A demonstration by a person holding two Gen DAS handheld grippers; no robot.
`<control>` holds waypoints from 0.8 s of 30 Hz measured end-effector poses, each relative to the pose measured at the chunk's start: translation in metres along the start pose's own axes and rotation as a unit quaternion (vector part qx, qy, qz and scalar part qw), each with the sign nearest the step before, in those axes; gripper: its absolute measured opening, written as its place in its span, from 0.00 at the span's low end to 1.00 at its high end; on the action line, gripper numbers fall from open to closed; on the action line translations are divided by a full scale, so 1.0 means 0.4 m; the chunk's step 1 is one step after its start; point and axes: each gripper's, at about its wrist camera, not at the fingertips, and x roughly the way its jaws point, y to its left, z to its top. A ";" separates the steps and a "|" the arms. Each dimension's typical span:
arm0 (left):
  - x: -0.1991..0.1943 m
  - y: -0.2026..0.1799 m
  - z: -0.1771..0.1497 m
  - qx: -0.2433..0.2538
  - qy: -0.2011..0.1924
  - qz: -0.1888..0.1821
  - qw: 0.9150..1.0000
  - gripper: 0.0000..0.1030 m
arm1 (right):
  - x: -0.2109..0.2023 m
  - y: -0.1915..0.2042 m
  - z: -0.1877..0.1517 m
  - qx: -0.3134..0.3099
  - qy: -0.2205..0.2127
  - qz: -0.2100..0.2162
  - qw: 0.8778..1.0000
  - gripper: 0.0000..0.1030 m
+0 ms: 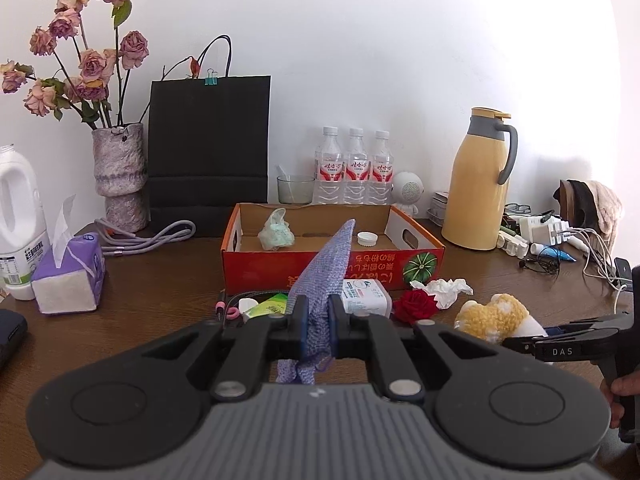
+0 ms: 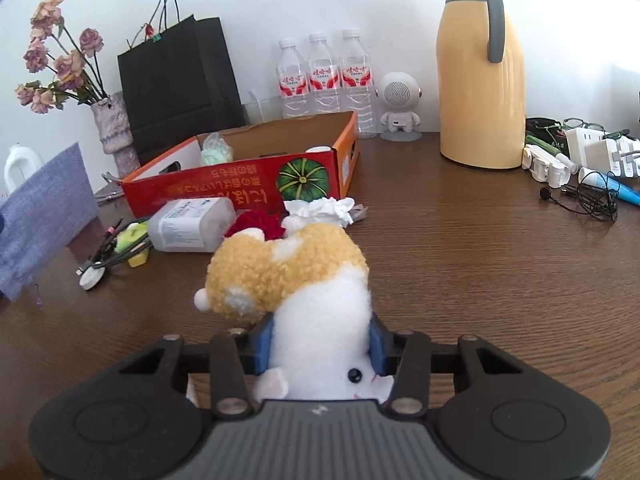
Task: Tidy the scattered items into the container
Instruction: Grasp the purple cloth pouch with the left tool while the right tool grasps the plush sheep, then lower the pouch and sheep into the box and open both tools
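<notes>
My left gripper (image 1: 318, 322) is shut on a purple-blue woven cloth (image 1: 326, 276), held above the table in front of the red cardboard box (image 1: 332, 270); the cloth also shows in the right wrist view (image 2: 42, 220). My right gripper (image 2: 320, 340) is shut on a yellow-and-white plush hamster (image 2: 304, 280), also seen in the left wrist view (image 1: 494, 316). The box (image 2: 240, 188) holds a green crumpled wad (image 1: 276, 232) and a white cap (image 1: 367, 238). In front of it lie a wet-wipes pack (image 2: 192, 224), a red rose (image 1: 414, 306), crumpled tissue (image 2: 320, 210), a yellow-green packet (image 2: 134, 240) and a cable (image 2: 104, 256).
A yellow thermos (image 2: 480, 80), three water bottles (image 2: 324, 76), a small white speaker (image 2: 400, 104), a black paper bag (image 1: 208, 148), a vase of dried roses (image 1: 120, 172), a tissue pack (image 1: 70, 276) and chargers with cables (image 2: 592, 160) stand around the wooden table (image 2: 480, 260).
</notes>
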 end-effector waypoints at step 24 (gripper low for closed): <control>0.758 0.029 0.321 0.033 0.131 0.024 0.991 0.09 | 0.509 0.096 0.571 0.019 0.102 -0.067 0.992 0.43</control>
